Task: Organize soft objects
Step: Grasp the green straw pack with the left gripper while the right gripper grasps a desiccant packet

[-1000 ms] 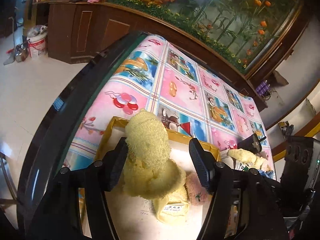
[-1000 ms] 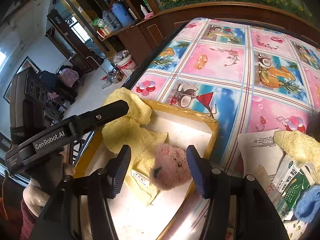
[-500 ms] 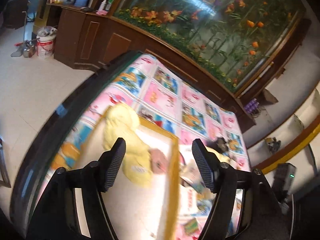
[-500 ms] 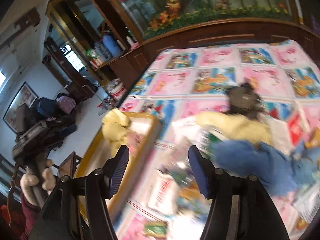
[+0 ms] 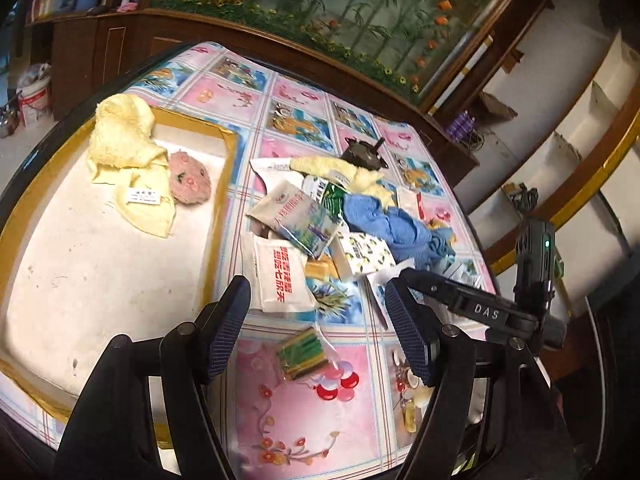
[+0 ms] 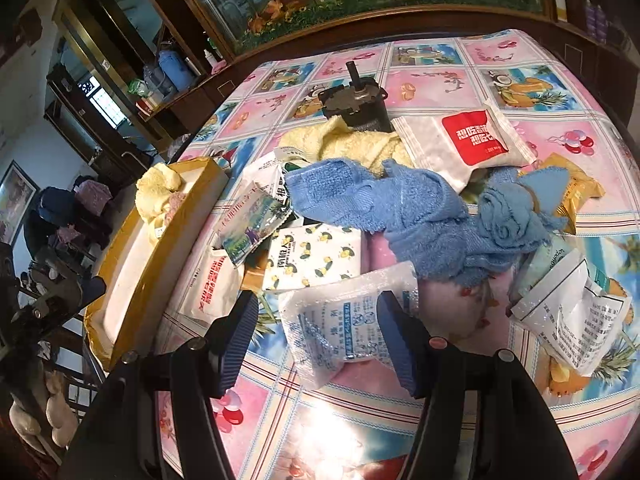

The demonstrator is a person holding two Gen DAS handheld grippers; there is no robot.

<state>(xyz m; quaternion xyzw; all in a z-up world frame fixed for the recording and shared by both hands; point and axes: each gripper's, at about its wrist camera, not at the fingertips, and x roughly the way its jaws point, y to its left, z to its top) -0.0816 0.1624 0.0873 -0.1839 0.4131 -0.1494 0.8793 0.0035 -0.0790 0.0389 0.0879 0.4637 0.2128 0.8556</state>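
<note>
A yellow towel (image 5: 122,148) and a pink fuzzy ball (image 5: 189,176) lie in the far corner of the gold-rimmed tray (image 5: 222,200) at the table's left. A blue towel (image 6: 404,216) and a second yellow towel (image 6: 344,142) lie among packets in the middle of the table; the blue towel also shows in the left wrist view (image 5: 396,228). My left gripper (image 5: 320,328) is open and empty above the table's near part. My right gripper (image 6: 316,336) is open and empty over a clear plastic packet (image 6: 344,328), just in front of the blue towel.
Several snack and tissue packets (image 5: 296,216) lie scattered around the towels. A dark metal motor (image 6: 356,104) stands behind the yellow towel. A small green packet (image 5: 302,354) lies near my left gripper. The table carries a patterned pink and blue cloth (image 6: 520,92); a wooden cabinet stands behind.
Both grippers have pulled back from the tray and swung right toward the pile of packets and towels. The yellow towel and pink ball stay in the tray.
</note>
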